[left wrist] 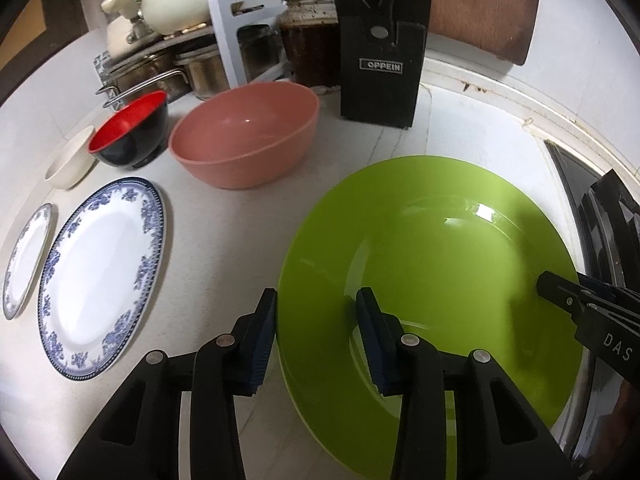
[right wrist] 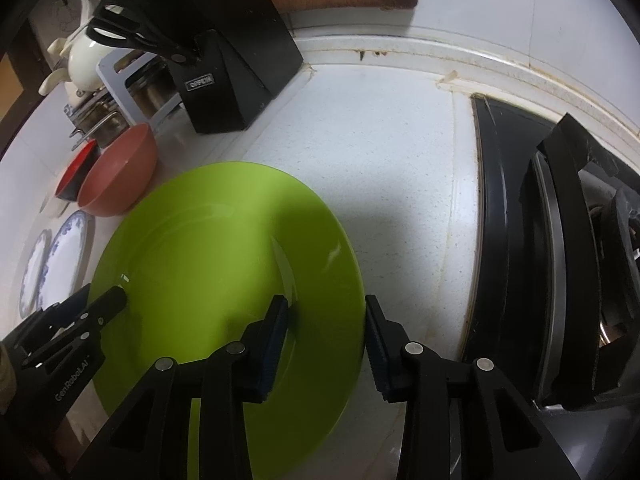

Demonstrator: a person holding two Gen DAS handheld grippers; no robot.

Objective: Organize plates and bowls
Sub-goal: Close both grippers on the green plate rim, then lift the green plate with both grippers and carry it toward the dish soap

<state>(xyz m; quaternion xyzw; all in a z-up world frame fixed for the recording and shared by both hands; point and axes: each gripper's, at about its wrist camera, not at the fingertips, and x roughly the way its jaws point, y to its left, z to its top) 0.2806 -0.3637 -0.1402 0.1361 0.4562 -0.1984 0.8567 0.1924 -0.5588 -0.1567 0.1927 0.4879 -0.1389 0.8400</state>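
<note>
Green plate (left wrist: 424, 280) empty, left gripper (left wrist: 316, 336) and right gripper (right wrist: 326, 340) agape astride its rim.

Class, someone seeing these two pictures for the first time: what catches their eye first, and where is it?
The bright green plate fills the near counter, with both open grippers straddling opposite rims. Behind it stand a pink bowl and a black knife block; blue-patterned plates lie to the left.
</note>
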